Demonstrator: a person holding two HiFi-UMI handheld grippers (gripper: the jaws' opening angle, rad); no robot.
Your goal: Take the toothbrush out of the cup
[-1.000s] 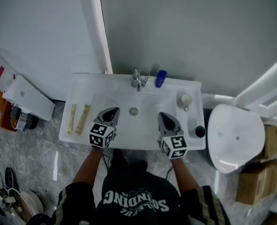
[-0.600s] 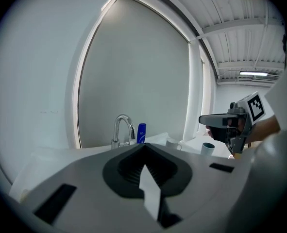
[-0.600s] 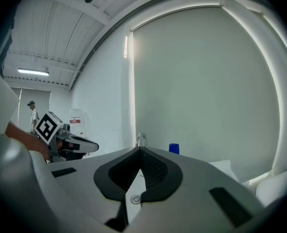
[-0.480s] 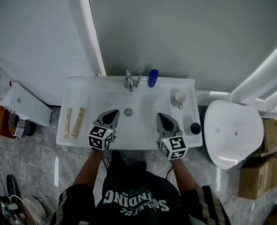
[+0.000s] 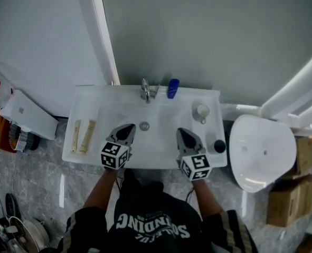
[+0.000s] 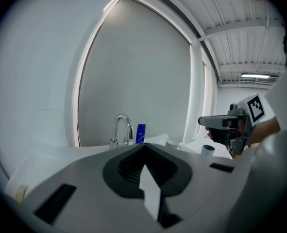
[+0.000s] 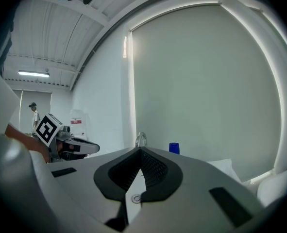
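L gripper (image 5: 128,126) and R gripper (image 5: 182,132) both hang over the near edge of the sink (image 5: 92,105). Tips point toward the back wall, tilted a bit down. Jaws on both are closed together w/ nothing between them; each gripper view shows only its own meeting tips and the wall beyond.

Out from the tips: drain between the two, then faucet (image 5: 145,90) and blue bottle (image 5: 172,87) at the back. The cups are all on the R side. A white cup (image 5: 202,110) sits on the back-right ledge, ahead and to the right of the R gripper. A dark cup (image 5: 219,146) sits just beside that gripper's right flank, near the front corner.

Toothbrush: can't make it out in any view, too small. Something thin may hang at the white cup's near rim, not sure. No brush seen lying loose on the ledge either, so in or out of the cup isn't settled from here. Two tan tubes (image 5: 83,136) lie far L, long axes front-to-back, well apart from both cups.

Key relation: both cups lie right of centre, so the R gripper is clearly nearer and the L would have to cross the basin. If the brush stands in a cup, its long axis would be roughly upright, so I'd guess the jaws need to part first, then close across the handle.
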